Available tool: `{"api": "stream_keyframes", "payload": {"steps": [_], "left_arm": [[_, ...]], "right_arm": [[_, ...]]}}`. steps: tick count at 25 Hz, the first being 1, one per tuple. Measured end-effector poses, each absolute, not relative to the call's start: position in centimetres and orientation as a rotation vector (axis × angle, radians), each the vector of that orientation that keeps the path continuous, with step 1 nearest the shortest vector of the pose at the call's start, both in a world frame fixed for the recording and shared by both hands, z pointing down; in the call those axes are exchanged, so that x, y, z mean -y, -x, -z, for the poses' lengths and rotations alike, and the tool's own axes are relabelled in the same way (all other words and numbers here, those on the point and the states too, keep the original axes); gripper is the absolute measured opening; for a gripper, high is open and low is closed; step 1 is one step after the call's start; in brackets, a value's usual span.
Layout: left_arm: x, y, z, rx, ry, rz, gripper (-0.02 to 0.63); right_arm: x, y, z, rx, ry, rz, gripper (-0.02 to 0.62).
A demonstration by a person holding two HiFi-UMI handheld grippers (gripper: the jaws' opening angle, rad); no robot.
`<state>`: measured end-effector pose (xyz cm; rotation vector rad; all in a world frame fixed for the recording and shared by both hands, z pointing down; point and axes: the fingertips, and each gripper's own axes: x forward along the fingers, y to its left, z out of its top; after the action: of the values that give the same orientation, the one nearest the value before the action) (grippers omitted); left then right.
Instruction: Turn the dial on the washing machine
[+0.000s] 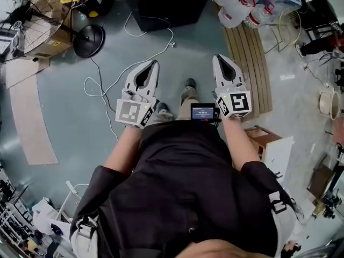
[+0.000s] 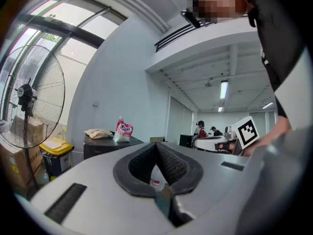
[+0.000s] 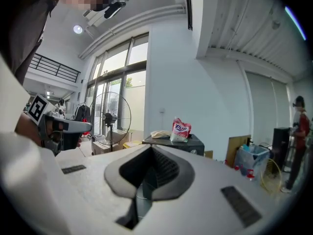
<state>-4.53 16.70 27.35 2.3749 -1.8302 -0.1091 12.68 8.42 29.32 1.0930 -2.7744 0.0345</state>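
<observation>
The washing machine (image 1: 166, 1) is a black box on the floor ahead of me, at the top of the head view. It also shows as a dark cabinet (image 2: 105, 148) in the left gripper view and in the right gripper view (image 3: 188, 143), with a pink bag (image 3: 181, 129) on its top. Its dial is too small to make out. My left gripper (image 1: 153, 63) and right gripper (image 1: 219, 58) are held side by side in front of my body, well short of the machine. Both have their jaws closed tip to tip, left (image 2: 156, 145) and right (image 3: 150, 148), with nothing between them.
A standing fan (image 1: 37, 15) and cardboard boxes are at the left, with a white cable (image 1: 102, 85) trailing over the floor. Water bottles (image 1: 236, 4) and a wooden pallet (image 1: 252, 63) lie at the right. A yellow-lidded bin (image 2: 55, 146) stands by the machine. People (image 2: 200, 129) are far behind.
</observation>
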Motion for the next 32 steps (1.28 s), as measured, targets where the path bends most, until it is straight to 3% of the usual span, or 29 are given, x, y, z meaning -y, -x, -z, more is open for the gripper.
{"api": "stream_keyframes", "payload": {"steps": [5,16,23,32], "left_arm": [[-21.3,6.2,-29.2,1.852,-2.326,0.097,-0.005],[-24.8,4.3,-29.3,1.984,-2.256,0.086,-0.005],[-24.7,-3.9,-30.7,1.869,-2.303,0.050,-0.005],[-27.2,-7.6,-29.8,1.891,-2.307,0.041,-0.005]], "right_arm": [[-13.4,-11.9,-28.2,2.799,-1.059,0.072,0.003],[-15.3,-17.9,-26.0,2.859,-1.112,0.022,0.003],[-18.1,-25.9,-28.6,2.859,-1.074,-0.137,0.003],[-19.6,-28.2,-30.7,2.826,-1.112,-0.154,0.002]]}}
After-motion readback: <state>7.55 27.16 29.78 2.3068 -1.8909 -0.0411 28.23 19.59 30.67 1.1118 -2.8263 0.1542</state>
